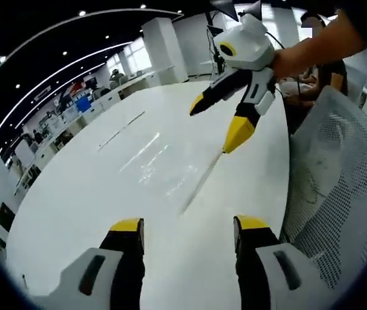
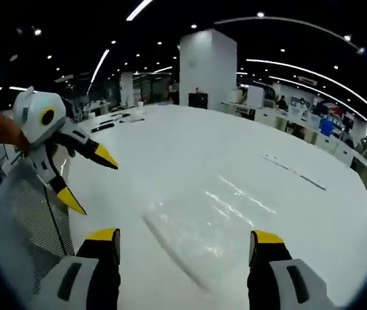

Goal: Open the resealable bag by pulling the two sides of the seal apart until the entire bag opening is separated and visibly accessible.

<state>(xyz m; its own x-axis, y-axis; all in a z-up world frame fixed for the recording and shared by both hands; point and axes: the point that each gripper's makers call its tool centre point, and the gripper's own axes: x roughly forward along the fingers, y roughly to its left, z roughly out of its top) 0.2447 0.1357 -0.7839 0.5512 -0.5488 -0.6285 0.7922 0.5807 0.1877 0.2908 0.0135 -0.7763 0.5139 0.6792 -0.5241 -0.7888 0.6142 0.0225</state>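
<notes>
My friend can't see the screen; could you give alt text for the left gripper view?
A clear resealable bag lies flat on a white table. The left tool hangs open near it, and the right tool, also open, reaches in above the bag's edge.

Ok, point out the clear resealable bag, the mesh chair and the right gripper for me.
resealable bag (image 2: 202, 219), right gripper view, its clear flat body on the table.
mesh chair (image 1: 338, 187), left gripper view, the mesh backrest.
right gripper (image 1: 218, 123), left gripper view, midway between its yellow tips.
</notes>
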